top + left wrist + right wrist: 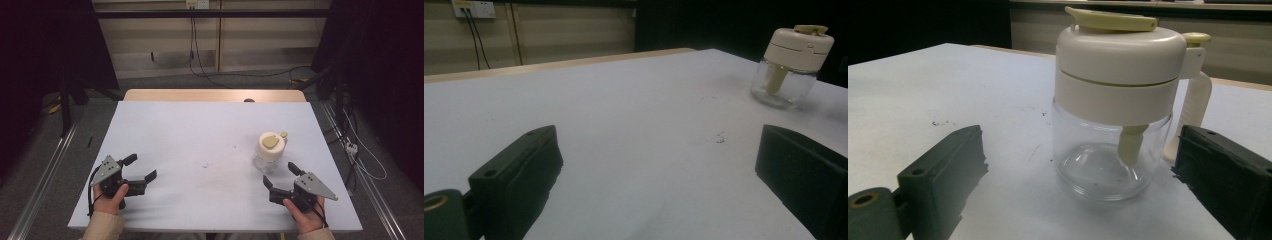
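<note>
High view: the table (200, 140) carries a pale blue-white top, with a strip of bare wood along its far edge. One jar (270, 151) stands upright on it, on the person's right side. The jar has a clear glass body and a cream lid (271, 142) with a yellowish flap on top.

The left gripper (139, 168) rests near the front left corner, held by the left hand (110, 199). Its jaws stand wide apart with nothing between them, only bare table top. The jar lies well apart from these jaws, far ahead and to the right of their line.

The right gripper (281, 175) rests near the front right corner, held by the right hand (304, 216). Its jaws also stand wide apart and grip nothing. The jar stands just ahead of the jaw tips, roughly on the line of the gap, and clear of both jaws.

Right gripper view: the jar (1115, 115) stands ahead of the open jaws, closer to the right jaw than to the left. A pale tube hangs from the lid (1120, 57) into the glass. A cream handle runs down the jar's right side. No contact between jaw and jar is visible.

Left gripper view: the jar (790, 67) shows beyond the right jaw, at a distance. A few small dark marks (720, 137) lie on the table top between the jaws and the jar.
</note>
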Tool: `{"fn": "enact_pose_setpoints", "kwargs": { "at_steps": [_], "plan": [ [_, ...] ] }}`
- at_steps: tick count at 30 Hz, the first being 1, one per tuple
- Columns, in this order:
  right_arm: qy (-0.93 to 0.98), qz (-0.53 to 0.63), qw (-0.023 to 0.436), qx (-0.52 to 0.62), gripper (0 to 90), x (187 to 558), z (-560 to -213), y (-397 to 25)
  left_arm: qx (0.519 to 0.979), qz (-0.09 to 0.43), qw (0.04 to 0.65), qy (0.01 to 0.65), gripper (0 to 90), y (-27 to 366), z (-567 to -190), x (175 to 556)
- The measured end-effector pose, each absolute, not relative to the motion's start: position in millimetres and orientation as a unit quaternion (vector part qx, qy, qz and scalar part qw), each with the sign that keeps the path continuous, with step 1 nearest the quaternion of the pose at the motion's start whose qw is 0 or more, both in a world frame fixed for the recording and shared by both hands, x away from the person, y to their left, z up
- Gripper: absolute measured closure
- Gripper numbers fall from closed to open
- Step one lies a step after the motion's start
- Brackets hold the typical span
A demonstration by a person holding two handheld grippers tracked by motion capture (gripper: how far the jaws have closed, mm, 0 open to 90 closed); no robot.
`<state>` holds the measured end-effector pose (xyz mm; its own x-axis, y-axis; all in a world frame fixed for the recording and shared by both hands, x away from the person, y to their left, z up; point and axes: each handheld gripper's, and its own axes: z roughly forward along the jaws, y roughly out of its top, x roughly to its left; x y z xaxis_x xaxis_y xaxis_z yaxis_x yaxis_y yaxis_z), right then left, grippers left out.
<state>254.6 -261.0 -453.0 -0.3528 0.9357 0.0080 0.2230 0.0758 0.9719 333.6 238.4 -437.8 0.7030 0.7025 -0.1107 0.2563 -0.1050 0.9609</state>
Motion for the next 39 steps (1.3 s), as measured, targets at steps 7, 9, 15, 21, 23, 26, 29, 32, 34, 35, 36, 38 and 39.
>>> {"fn": "enact_pose_setpoints", "kwargs": {
  "at_steps": [7, 9, 15, 21, 23, 26, 29, 32, 34, 35, 36, 38, 39],
  "plan": [
    [0.644, 0.509, 0.352, 0.450, 5.3, 257.0, -452.2, -261.9, 0.717, 0.196, 0.581, 0.332, 3.9, 239.1, -437.2, 333.4],
    [0.645, 0.509, 0.352, 0.449, 5.5, 258.6, -452.3, -262.0, 0.718, 0.195, 0.580, 0.332, 3.9, 238.6, -437.5, 334.1],
    [0.645, 0.506, 0.352, 0.452, 5.7, 262.1, -452.8, -262.8, 0.717, 0.194, 0.582, 0.331, 3.9, 237.8, -437.2, 333.9],
    [0.645, 0.507, 0.350, 0.453, 5.8, 265.7, -452.4, -263.4, 0.718, 0.194, 0.581, 0.331, 3.9, 239.5, -437.6, 333.5],
    [0.646, 0.505, 0.351, 0.453, 5.8, 268.1, -452.5, -263.0, 0.716, 0.195, 0.582, 0.332, 3.9, 239.5, -437.3, 333.1],
    [0.647, 0.503, 0.351, 0.453, 5.7, 272.1, -452.8, -263.1, 0.716, 0.195, 0.582, 0.332, 3.9, 239.4, -437.3, 333.2],
    [0.646, 0.503, 0.350, 0.455, 5.2, 276.2, -453.3, -263.6, 0.719, 0.196, 0.580, 0.330, 3.9, 239.2, -437.5, 333.6],
    [0.647, 0.500, 0.350, 0.456, 5.1, 279.8, -452.9, -263.7, 0.719, 0.194, 0.580, 0.331, 3.9, 238.0, -437.9, 333.5],
    [0.645, 0.502, 0.350, 0.457, 5.0, 281.8, -452.4, -264.5, 0.720, 0.194, 0.579, 0.329, 3.9, 237.7, -438.1, 333.5],
    [0.645, 0.503, 0.350, 0.457, 4.9, 283.0, -452.4, -265.0, 0.721, 0.193, 0.579, 0.329, 3.9, 237.6, -438.2, 333.5],
    [0.645, 0.503, 0.349, 0.458, 4.7, 284.2, -452.4, -265.3, 0.721, 0.193, 0.579, 0.329, 3.9, 237.3, -438.2, 333.6],
    [0.646, 0.504, 0.346, 0.457, 4.7, 287.1, -452.5, -265.9, 0.721, 0.192, 0.579, 0.329, 3.9, 237.1, -438.3, 333.6],
    [0.646, 0.504, 0.347, 0.457, 4.7, 288.6, -452.5, -265.8, 0.722, 0.192, 0.578, 0.329, 3.9, 237.0, -438.4, 333.6]
  ]
}}
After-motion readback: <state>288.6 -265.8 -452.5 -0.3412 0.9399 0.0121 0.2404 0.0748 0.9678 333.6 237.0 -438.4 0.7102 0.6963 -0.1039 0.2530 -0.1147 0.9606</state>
